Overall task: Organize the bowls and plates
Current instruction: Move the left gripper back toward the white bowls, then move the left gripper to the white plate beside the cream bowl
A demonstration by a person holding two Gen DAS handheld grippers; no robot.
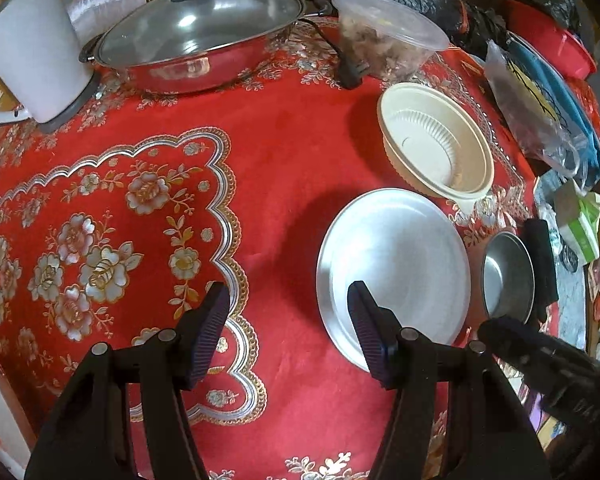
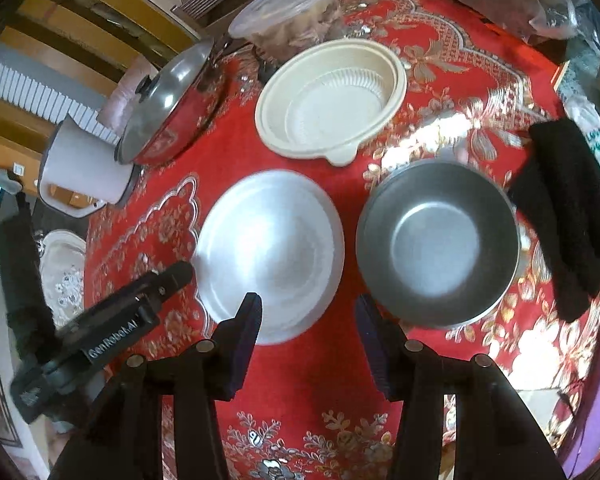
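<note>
Left wrist view first: no readable writing is showing up anywhere here. The left gripper is hanging over the red floral tablecloth with its jaws spread wide and nothing between them; its right finger is overlapping the near-left rim of the metal plate, though I can't tell if it's actually touching. The cream plastic bowl is sitting just behind the plate, and the steel bowl is just beside the plate on the right, partly hidden by a dark blurry shape at the lower right that's probably the other gripper. A lidded steel pan and a clear lidded container are sitting at the back. The white jug on the left is getting cut off by the frame edge, and the stuff along the right edge is too jumbled to make out.

Right wrist view: the right gripper is also gaping open and empty, hovering in front of the gap between the metal plate and the steel bowl. The cream plastic bowl is lying behind both. The left gripper is poking in from the lower left with its tip near the plate's rim, and its body is reading "GenRobot.AI". A black sleeve is crossing the right side, covering some small print I can't read.
</note>
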